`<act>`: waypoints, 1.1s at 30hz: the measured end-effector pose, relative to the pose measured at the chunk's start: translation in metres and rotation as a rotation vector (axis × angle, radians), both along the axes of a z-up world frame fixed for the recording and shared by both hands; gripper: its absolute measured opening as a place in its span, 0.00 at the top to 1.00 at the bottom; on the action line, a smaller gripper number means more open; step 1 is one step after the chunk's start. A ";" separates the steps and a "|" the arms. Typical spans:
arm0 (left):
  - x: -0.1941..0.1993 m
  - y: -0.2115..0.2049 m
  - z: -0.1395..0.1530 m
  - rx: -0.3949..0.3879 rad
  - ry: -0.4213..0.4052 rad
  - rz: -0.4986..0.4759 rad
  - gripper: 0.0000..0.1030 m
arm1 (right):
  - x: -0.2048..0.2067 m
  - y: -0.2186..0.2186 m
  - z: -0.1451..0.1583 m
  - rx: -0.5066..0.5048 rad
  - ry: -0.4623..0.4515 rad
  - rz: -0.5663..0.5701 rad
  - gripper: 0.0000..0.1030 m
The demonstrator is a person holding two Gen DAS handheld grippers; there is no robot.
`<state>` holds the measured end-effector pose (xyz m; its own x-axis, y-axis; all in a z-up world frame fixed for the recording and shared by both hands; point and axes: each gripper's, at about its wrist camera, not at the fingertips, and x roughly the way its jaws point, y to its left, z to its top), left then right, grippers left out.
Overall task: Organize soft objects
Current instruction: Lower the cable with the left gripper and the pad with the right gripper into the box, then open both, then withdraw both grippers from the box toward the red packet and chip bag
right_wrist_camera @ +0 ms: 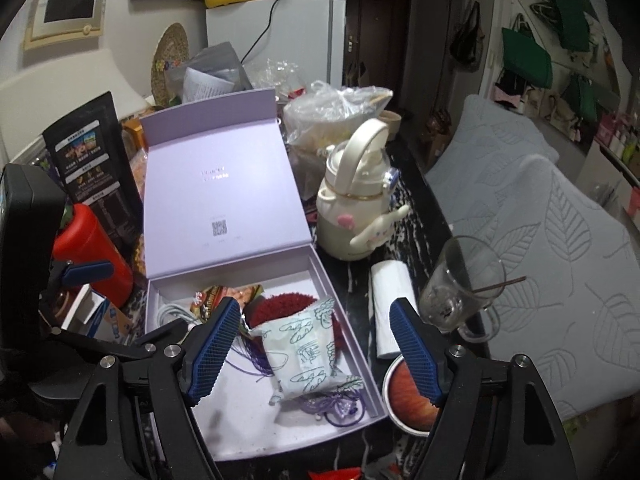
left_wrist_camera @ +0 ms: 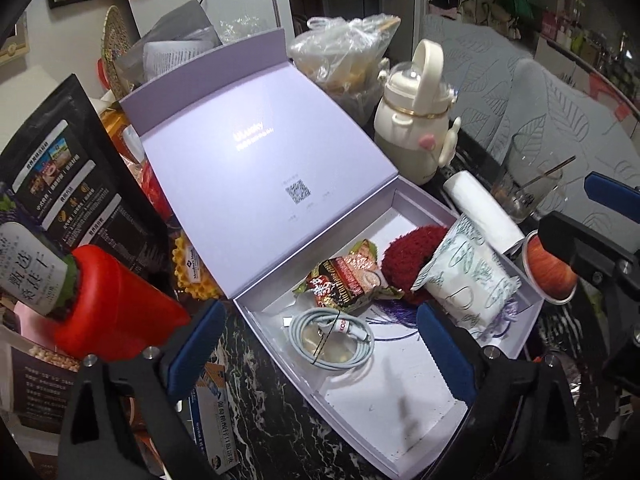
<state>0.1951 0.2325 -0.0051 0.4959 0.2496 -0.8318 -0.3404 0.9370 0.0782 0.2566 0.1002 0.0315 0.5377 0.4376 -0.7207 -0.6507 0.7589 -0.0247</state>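
Both grippers spread wide, holding nothing: right gripper (right_wrist_camera: 314, 346) above printed soft pouch (right_wrist_camera: 306, 350) lying in lavender box (right_wrist_camera: 360, 354) against red pom (right_wrist_camera: 276, 308); left gripper (left_wrist_camera: 320, 350) over coiled cable (left_wrist_camera: 332, 338). Risk: purple cords (right_wrist_camera: 256, 360) snagging fingers; glass mug (right_wrist_camera: 460, 284) near box could get knocked

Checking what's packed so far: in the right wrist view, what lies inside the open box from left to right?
White coiled cable → snack packet → red fuzzy item → printed tissue pack, all in the lavender box.
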 end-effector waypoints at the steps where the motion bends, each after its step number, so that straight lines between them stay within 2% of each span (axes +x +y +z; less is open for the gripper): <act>1: -0.003 0.000 0.007 -0.005 -0.016 -0.002 0.05 | -0.001 -0.001 0.003 0.003 -0.005 0.001 0.24; 15: -0.041 -0.008 0.077 -0.006 -0.199 -0.029 0.05 | -0.038 -0.031 0.065 0.090 -0.111 0.037 0.22; 26: -0.094 -0.042 0.113 0.056 -0.311 -0.089 0.05 | -0.075 -0.070 0.088 0.131 -0.166 0.050 0.22; 33: -0.132 -0.071 0.129 0.118 -0.387 -0.117 0.05 | -0.108 -0.099 0.090 0.174 -0.190 0.063 0.20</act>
<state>0.0630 0.1614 0.1239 0.7966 0.2553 -0.5480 -0.2573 0.9634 0.0747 0.1486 0.0012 0.1215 0.6241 0.5828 -0.5203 -0.6928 0.7208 -0.0237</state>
